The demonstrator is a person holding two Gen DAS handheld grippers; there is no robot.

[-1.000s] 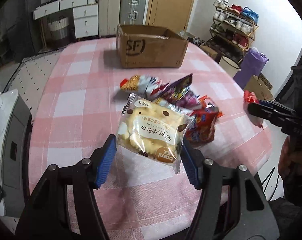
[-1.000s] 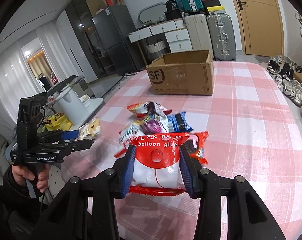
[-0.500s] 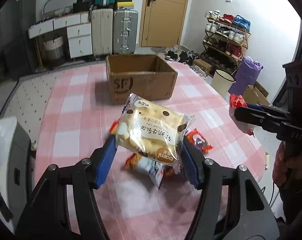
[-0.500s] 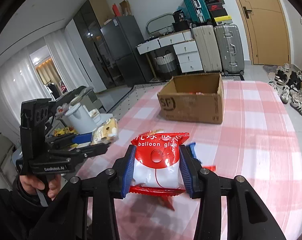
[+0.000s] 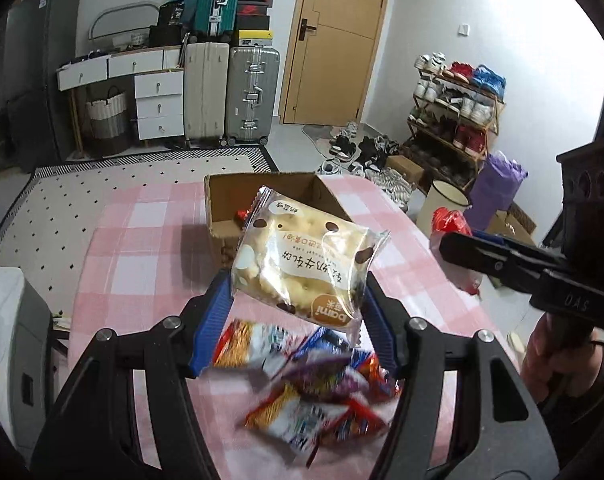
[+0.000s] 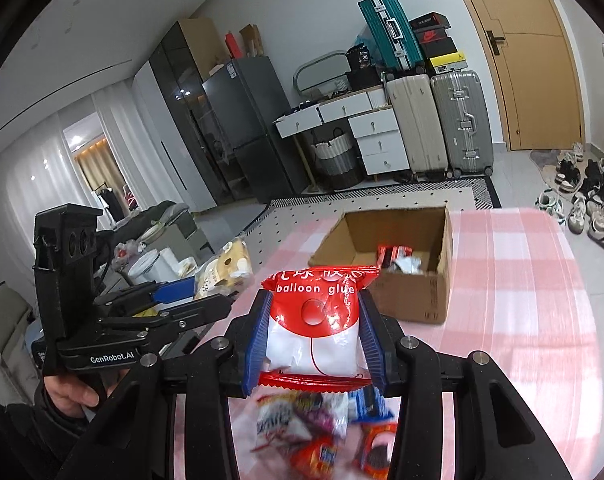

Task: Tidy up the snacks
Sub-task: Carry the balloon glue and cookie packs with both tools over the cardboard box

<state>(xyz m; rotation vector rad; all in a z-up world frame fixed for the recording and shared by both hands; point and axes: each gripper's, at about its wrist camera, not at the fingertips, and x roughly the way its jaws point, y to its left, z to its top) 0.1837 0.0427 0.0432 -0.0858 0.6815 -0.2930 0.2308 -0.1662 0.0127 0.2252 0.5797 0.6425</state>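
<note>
The cookie packet (image 5: 302, 270) sits clamped between the blue pads of my left gripper (image 5: 297, 312) at the centre of the left wrist frame, held clear above the table; its long axis runs from upper left to lower right, its printed text reads upside down, and the round brand mark points toward the lower right. My right gripper (image 6: 313, 330) is closed on the red-and-white balloon glue packet (image 6: 314, 320) at the lower centre of the right wrist frame; this packet stands upright, long axis vertical, red label band on top and a red sealed edge at the bottom. Below both held packets lies the pile of loose snacks (image 5: 310, 384), blurred, on the pink checked tablecloth (image 6: 522, 300). Beyond them, toward mid-frame, stands the open cardboard box (image 6: 402, 264), upright, with a few wrapped snacks (image 6: 398, 258) visible inside. In the right wrist view my left gripper appears at the left edge, with the cookie packet projecting from its tip. In the left wrist view the right gripper enters from the right edge, the red packet at its tip. Suitcases (image 5: 229, 92) and a wooden door (image 5: 334, 40) occupy the upper background.
</note>
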